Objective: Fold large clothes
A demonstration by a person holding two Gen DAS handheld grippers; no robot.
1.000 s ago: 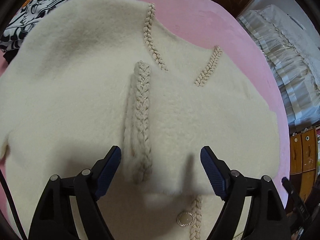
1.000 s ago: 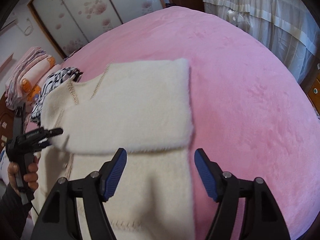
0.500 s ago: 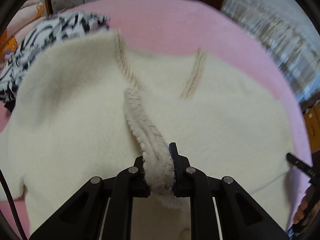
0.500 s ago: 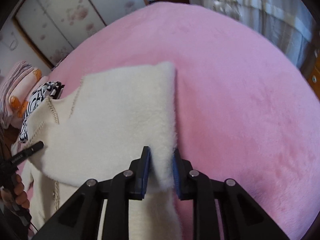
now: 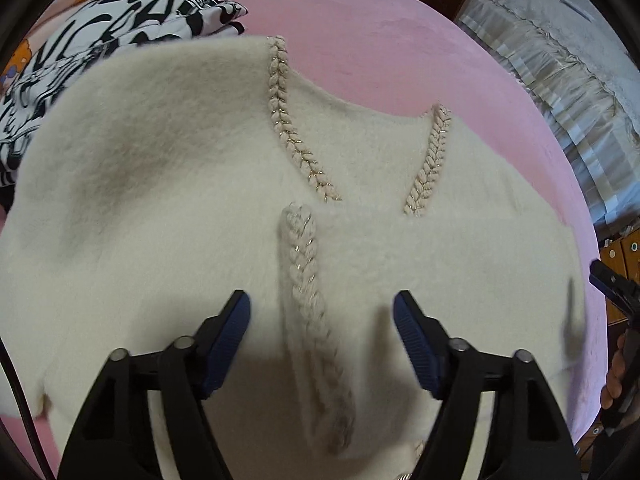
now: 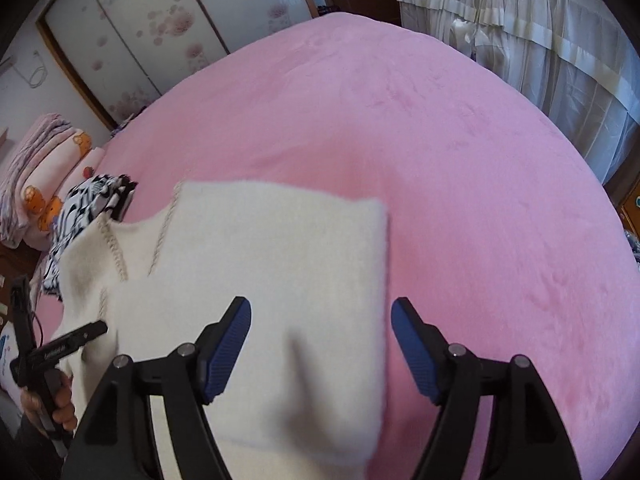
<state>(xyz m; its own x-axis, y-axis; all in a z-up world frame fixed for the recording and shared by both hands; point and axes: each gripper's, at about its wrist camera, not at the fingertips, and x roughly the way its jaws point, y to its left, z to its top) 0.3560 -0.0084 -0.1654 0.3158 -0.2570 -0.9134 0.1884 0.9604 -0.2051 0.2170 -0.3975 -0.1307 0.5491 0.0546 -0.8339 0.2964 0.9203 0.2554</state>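
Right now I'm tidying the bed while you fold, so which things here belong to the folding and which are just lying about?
Part of the job:
cream cardigan
left gripper
right gripper

Just lying about:
black-and-white garment
stacked blankets

Before me, a pink bedspread (image 6: 460, 168) stretching wide, a black-and-white patterned garment (image 5: 100, 36) heaped at its far left, folded pink blankets (image 6: 44, 176) with bear prints stacked beyond, floral sliding wardrobe doors (image 6: 132, 28), pale ruffled drapery (image 6: 532, 40) at right
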